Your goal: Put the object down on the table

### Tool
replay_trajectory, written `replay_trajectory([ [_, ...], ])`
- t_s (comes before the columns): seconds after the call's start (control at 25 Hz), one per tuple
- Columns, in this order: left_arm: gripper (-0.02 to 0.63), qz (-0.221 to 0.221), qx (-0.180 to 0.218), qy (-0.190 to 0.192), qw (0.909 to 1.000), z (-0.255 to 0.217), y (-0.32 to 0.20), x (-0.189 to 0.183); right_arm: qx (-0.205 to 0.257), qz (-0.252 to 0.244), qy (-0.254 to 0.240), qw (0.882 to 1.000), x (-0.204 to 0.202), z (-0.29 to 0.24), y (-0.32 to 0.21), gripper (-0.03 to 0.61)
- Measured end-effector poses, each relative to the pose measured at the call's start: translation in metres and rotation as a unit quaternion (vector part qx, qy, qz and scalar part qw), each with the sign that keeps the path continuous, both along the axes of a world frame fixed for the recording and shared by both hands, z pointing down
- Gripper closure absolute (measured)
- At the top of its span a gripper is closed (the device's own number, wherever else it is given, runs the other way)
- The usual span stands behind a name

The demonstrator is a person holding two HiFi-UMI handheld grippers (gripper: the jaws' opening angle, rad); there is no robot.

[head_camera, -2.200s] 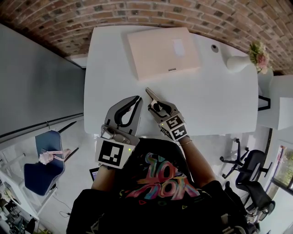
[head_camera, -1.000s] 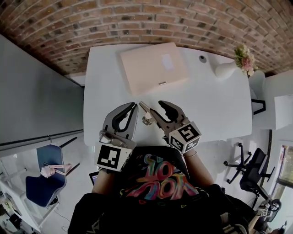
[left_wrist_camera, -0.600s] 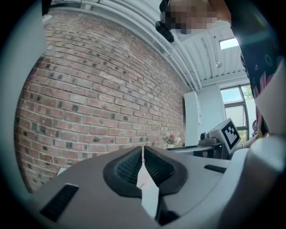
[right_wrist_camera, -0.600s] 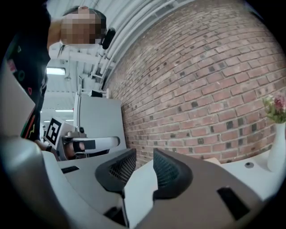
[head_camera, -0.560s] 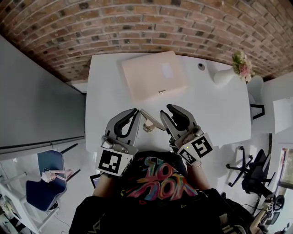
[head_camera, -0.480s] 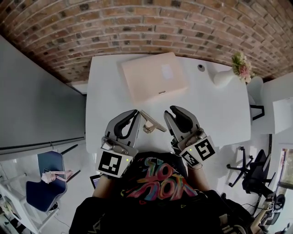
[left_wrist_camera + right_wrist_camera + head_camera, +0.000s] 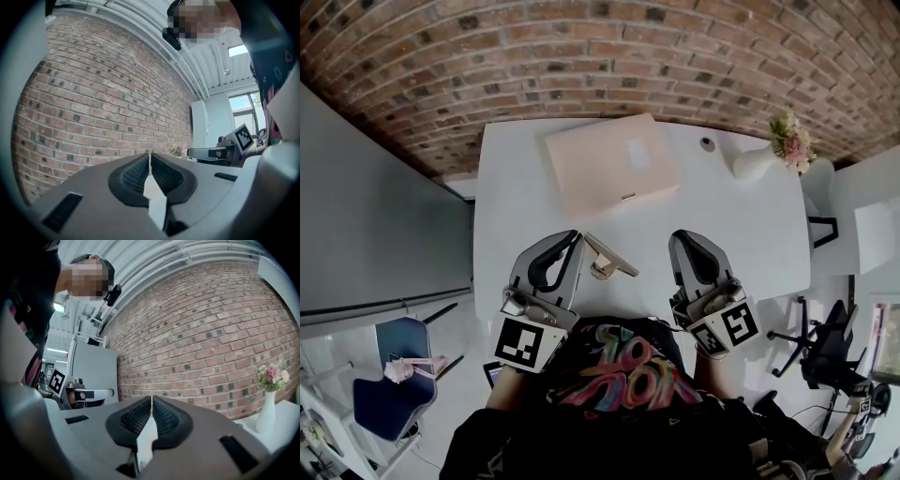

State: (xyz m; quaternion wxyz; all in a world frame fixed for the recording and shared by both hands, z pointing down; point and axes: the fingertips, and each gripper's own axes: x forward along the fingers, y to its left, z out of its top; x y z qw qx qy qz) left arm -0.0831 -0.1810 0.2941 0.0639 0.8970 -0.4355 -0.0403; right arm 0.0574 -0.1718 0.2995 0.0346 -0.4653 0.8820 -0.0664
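A small tan object (image 7: 609,256), a flat bar on a rounded foot, lies on the white table (image 7: 750,225) near its front edge. It rests just right of my left gripper (image 7: 572,237), whose jaws are shut with nothing between them (image 7: 150,154). My right gripper (image 7: 682,236) hovers well to the right of the object, apart from it. Its jaws are closing, the tips meet, and nothing is between them (image 7: 152,398). Each gripper view shows the other gripper off to the side, the right gripper (image 7: 220,151) and the left gripper (image 7: 89,393).
A closed pink laptop (image 7: 612,164) lies at the back of the table. A white vase of flowers (image 7: 759,159) stands at the back right, also in the right gripper view (image 7: 268,413). A small round item (image 7: 707,143) sits beside it. A brick wall runs behind the table.
My right gripper let go of the tan object, drew away to the right and closed its jaws. The object now lies on the table. The left gripper stayed in place.
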Motion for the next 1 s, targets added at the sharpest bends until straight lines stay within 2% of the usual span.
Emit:
replay_trajectory([
  [0.24, 0.580, -0.002, -0.003, -0.003, 1.0000, 0.000, -0.002, -0.004, -0.004, -0.009, 0.023, 1.000, -0.004, 0.007, 0.004, 0.561],
  [0.36, 0.580, 0.000, -0.005, -0.012, 0.9999, 0.004, -0.001, -0.008, 0.002, -0.016, 0.020, 1.000, -0.015, 0.001, 0.001, 0.561],
  [0.68, 0.580, -0.014, -0.004, -0.001, 0.9999, 0.005, -0.001, -0.010, 0.001, -0.028, 0.019, 0.999, -0.022, 0.007, 0.003, 0.561],
  [0.84, 0.580, -0.009, -0.004, -0.014, 0.9999, 0.010, 0.001, -0.011, 0.001, -0.025, 0.020, 0.999, -0.023, 0.008, 0.003, 0.561],
  [1.0, 0.580, -0.015, -0.004, -0.001, 0.9999, 0.006, 0.000, -0.013, -0.001, -0.019, 0.021, 1.000, -0.024, 0.008, 0.003, 0.561],
])
